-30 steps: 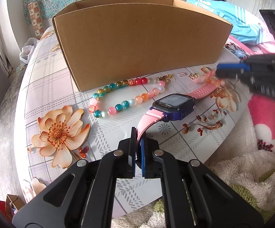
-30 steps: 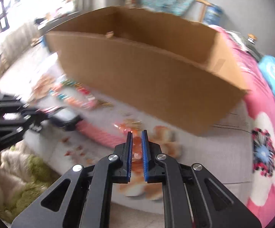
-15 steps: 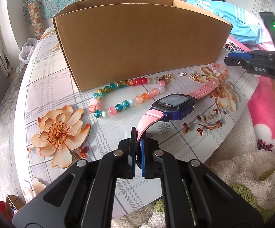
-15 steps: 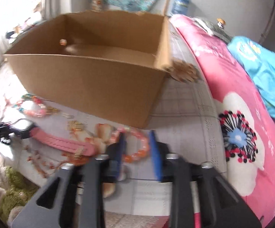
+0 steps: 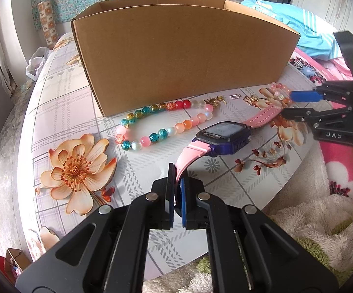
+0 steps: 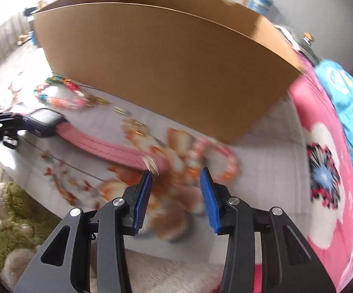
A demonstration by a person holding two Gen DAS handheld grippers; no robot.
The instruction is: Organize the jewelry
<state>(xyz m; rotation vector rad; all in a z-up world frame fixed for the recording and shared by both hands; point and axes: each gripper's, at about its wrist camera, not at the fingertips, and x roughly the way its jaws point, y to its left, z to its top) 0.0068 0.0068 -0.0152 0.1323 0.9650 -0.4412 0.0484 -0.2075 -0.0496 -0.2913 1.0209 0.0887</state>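
My left gripper [image 5: 177, 188] is shut on the near strap of a pink watch with a purple case [image 5: 225, 135], which lies on the flowered table. A multicoloured bead necklace [image 5: 161, 122] lies between the watch and an open cardboard box [image 5: 181, 56]. My right gripper [image 6: 176, 190] is open, low over the far strap end [image 6: 118, 146] and a small pink bead bracelet [image 6: 215, 156]. In the left wrist view it [image 5: 291, 103] comes in from the right beside that bracelet [image 5: 280, 92].
Small gold pieces [image 5: 249, 99] lie on the table by the box's front wall. A pink flowered blanket [image 6: 323, 171] lies to the right, a fluffy throw [image 5: 310, 219] past the table's near edge.
My right gripper has opened and come down toward the strap end and the pink bracelet. My left gripper keeps its hold on the watch strap and has not moved.
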